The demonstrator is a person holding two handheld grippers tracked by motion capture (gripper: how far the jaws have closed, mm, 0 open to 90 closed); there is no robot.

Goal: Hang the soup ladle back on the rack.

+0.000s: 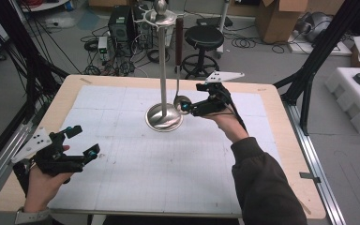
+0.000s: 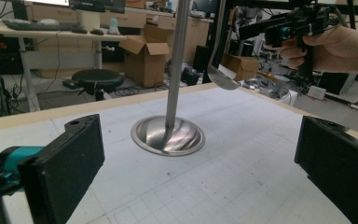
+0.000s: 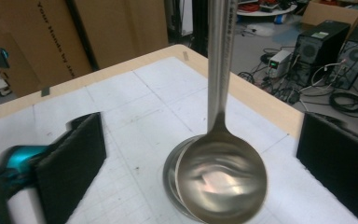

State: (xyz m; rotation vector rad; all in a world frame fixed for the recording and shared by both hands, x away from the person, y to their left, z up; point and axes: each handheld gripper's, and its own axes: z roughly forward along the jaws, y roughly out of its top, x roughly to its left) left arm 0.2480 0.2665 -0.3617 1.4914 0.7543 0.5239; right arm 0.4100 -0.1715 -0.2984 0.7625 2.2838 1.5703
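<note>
The worktop (image 1: 122,197) carries a tall metal stand (image 1: 163,70) whose pole rises straight up from a round base to a small top dish, ahead of both claws. From that top a ladle (image 1: 183,104) hangs with its long handle running straight up and down and its bowl at the bottom, just beside the base and directly in front of the right claw (image 1: 196,99), whose jaws stand wide apart, released, the bowl facing between them without touching either pad. The left claw (image 1: 85,140) rests low and well apart from the ladle, also released and holding nothing.
</note>
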